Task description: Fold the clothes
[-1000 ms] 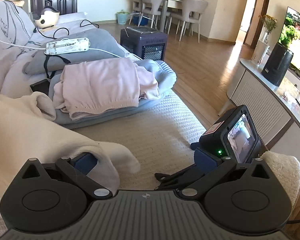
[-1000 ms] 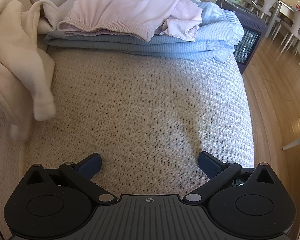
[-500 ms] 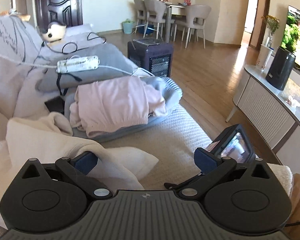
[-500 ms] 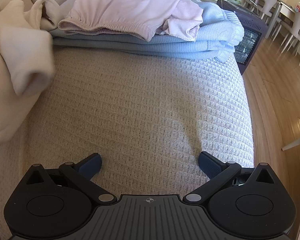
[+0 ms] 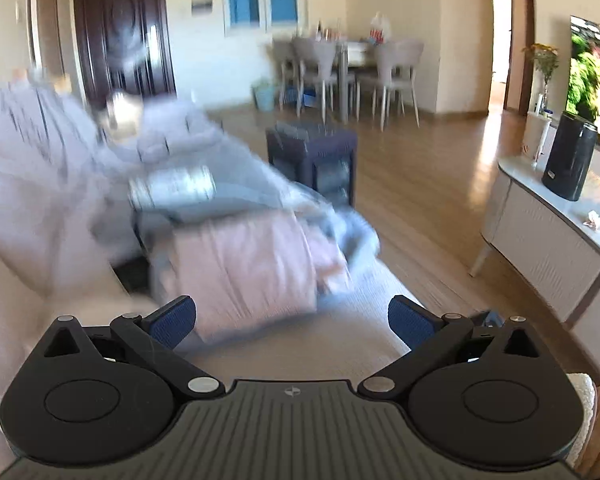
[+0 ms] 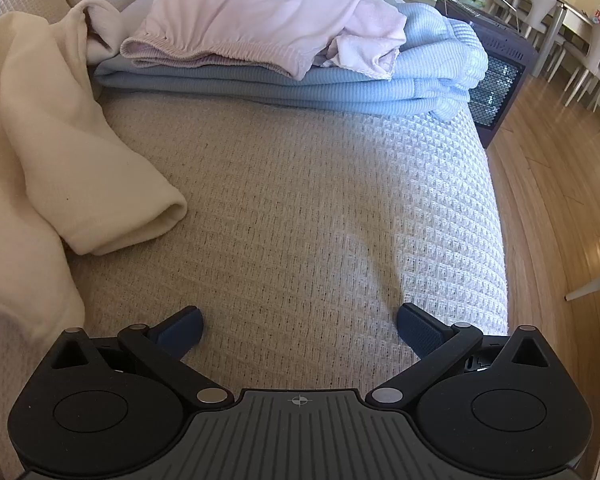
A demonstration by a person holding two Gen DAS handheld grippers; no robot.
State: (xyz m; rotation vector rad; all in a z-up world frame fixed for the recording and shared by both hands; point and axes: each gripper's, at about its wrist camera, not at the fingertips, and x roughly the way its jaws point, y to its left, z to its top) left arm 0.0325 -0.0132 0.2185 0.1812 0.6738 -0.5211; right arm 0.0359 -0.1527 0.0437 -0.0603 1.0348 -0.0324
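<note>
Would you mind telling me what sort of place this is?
Most likely a home's open living and dining room: a sofa with folded clothes, a dining table with chairs, and a television.

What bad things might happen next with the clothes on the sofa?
The cream garment lies crumpled, one end flopped loose; grabbing just that end may only drag it into a heap. The pink garment sits unevenly atop the folded blue one, so a bump might slide it off. Both the left gripper and right gripper are open, holding nothing.

Three garments [image 6: 60, 140] (one unfolded).
</note>
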